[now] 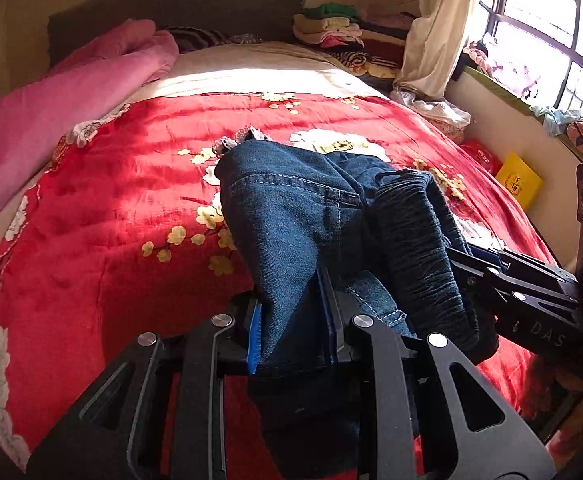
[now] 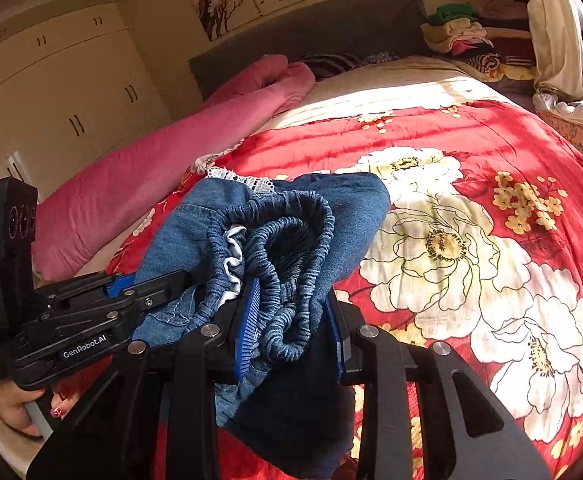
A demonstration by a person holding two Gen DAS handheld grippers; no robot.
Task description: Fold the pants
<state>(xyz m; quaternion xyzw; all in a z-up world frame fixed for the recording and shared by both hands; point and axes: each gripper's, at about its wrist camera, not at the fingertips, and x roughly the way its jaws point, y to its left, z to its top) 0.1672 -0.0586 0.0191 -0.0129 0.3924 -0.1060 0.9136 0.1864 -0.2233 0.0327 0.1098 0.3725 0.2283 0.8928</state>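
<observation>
Blue denim pants (image 1: pixel 299 216) with an elastic waistband (image 2: pixel 287 240) and a lace trim hang bunched between both grippers above the red floral quilt (image 1: pixel 123 208). My left gripper (image 1: pixel 293 320) is shut on a fold of the denim. My right gripper (image 2: pixel 291 320) is shut on the gathered waistband. In the left wrist view the right gripper (image 1: pixel 475 272) comes in from the right and clamps the waistband. In the right wrist view the left gripper (image 2: pixel 151 284) comes in from the left and clamps the denim. The two grippers are close together.
A rolled pink blanket (image 1: pixel 71 96) lies along the bed's left side. Stacked folded clothes (image 1: pixel 339 28) sit at the far right corner by the grey headboard. A curtain (image 1: pixel 439 28), a window ledge and a yellow box (image 1: pixel 519 182) are on the right. A wardrobe (image 2: pixel 59 80) stands at left.
</observation>
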